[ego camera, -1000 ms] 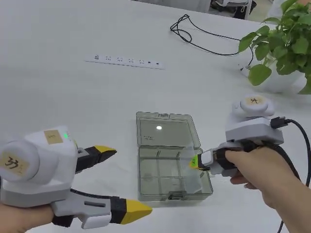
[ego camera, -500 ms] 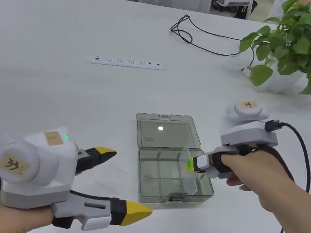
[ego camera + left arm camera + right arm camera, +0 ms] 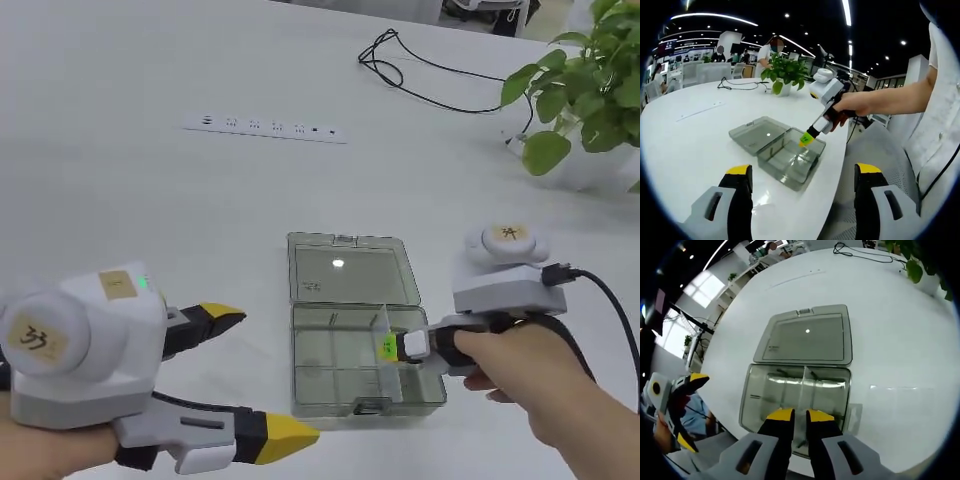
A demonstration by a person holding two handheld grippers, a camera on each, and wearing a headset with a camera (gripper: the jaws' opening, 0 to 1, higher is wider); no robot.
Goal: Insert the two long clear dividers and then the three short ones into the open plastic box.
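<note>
Seating a divider [image 3: 381, 330] in the box [image 3: 330, 398] — right gripper [image 3: 392, 347] pinched on it, left gripper [image 3: 265, 375] gaping, empty (one seems in; more to go, I'd judge).

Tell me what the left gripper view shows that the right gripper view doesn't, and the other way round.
Left gripper view: the right gripper from the side, the hand holding it, and people in the background. Right gripper view: a look straight down into the compartments of the plastic box, jaws shut on a clear divider standing in the base. Both: the open box with its lid flat on the white table, the plant, the black cable.
</note>
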